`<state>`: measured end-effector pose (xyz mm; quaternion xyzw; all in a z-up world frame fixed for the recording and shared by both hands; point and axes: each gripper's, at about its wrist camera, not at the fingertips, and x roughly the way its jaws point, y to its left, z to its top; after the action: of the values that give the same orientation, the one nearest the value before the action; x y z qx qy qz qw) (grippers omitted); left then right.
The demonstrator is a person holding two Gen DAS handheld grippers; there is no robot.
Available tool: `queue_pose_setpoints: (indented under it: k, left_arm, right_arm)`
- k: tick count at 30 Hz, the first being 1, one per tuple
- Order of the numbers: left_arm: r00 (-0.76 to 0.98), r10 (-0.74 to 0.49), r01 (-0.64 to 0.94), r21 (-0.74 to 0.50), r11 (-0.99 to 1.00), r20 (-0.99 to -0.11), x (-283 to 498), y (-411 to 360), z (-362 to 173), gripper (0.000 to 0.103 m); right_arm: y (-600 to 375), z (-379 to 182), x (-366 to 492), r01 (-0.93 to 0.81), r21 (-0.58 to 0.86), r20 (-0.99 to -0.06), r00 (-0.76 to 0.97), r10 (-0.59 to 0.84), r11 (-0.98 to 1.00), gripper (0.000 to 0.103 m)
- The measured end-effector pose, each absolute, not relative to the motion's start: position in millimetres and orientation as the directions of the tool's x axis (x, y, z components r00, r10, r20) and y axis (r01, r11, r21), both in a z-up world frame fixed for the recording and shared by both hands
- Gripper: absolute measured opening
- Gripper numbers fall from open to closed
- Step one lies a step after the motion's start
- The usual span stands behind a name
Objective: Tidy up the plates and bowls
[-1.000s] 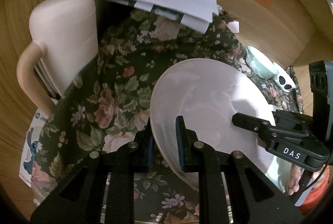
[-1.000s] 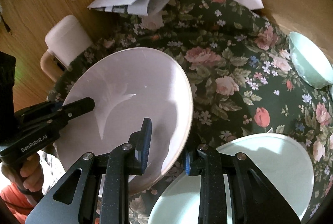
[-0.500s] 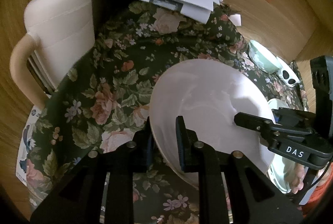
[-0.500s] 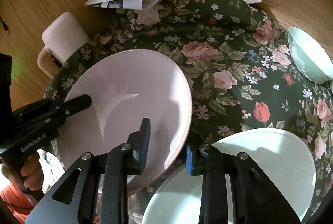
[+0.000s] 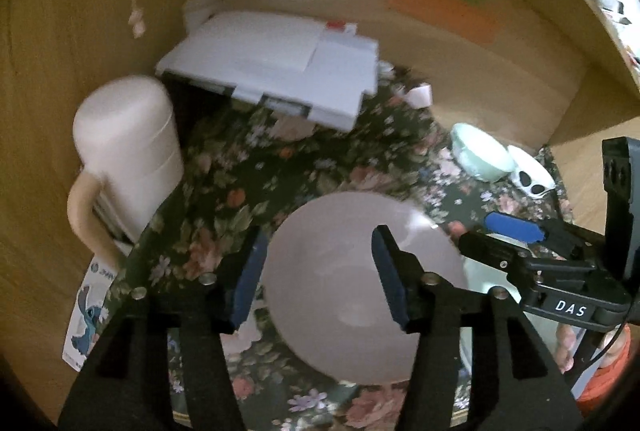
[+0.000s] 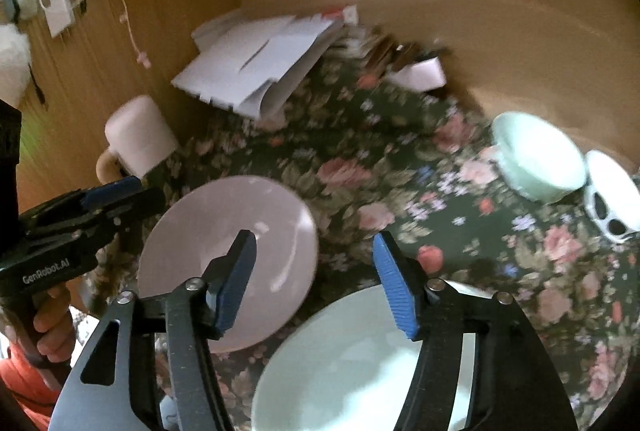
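Plates and bowls here look like glazed ceramic or hard melamine, so I judge them stiff, smooth and rather slippery, and able to chip if they knock together. The pink plate [image 5: 360, 283] lies flat on the floral cloth [image 5: 248, 191] of the counter, just beside the mint plate [image 6: 360, 363], which lies nearer to the person. A mint bowl [image 6: 536, 163] stands well apart at the far right, touching or almost touching a small white bowl with dark spots [image 6: 608, 199].

The left claw [image 5: 316, 277] has just been opening; its jaws stand spread above the left edge of the pink plate and the pads do not press on it. The right claw [image 6: 316, 279] has also just been opening; its jaws are apart over the gap between the two plates and pinch nothing.

A plate is thin and wide, so the only good place to take hold is the rim, one pad above and one below. Because the glaze gives little friction, a firm bite well onto the rim seems safer than a fingertip pinch. The weight looks moderate, and it will pull the far side down when one claw holds only one edge. The bowls are deeper, so their wall gives a better hold.
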<state>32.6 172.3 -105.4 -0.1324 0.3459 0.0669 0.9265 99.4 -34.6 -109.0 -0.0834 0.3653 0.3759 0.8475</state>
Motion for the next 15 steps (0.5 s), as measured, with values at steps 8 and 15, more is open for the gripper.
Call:
queue_pose_setpoints:
  k: [8, 15]
  left_arm:
    - [0.781, 0.021, -0.163, -0.172, 0.972, -0.624, 44, 146, -85, 0.071]
    - [0.8, 0.01, -0.112, -0.133, 0.985, -0.599, 62, 115, -68, 0.082]
  right_arm:
    - [-73, -79, 100, -0.657, 0.105, -0.601, 0.557, 0.574, 0.747, 0.071]
    - [-112, -59, 111, -0.599, 0.094, -0.546, 0.637, 0.544, 0.795, 0.083]
